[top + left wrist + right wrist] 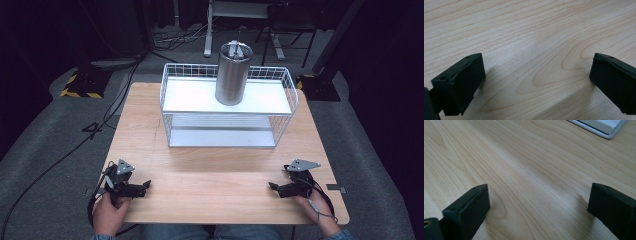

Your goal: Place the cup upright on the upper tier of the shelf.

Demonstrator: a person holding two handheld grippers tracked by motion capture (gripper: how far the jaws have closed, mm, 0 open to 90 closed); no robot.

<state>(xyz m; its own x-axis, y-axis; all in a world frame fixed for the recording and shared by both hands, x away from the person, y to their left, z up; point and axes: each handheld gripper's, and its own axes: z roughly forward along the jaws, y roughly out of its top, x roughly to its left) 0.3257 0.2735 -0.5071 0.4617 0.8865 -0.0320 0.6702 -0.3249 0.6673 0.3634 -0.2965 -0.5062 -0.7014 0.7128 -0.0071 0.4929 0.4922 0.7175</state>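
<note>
- In front of the wire rack (167, 131), at the table's (210, 170) near edge, the left gripper (145, 186) and right gripper (272, 187) rest, jaws spread wide, empty.
- On the rack's top shelf stands the steel tumbler (233, 74), upright.

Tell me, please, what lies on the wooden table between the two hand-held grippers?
Nothing: in the high view, the light wooden table is bare between the left hand-held gripper and the right hand-held gripper.
</note>
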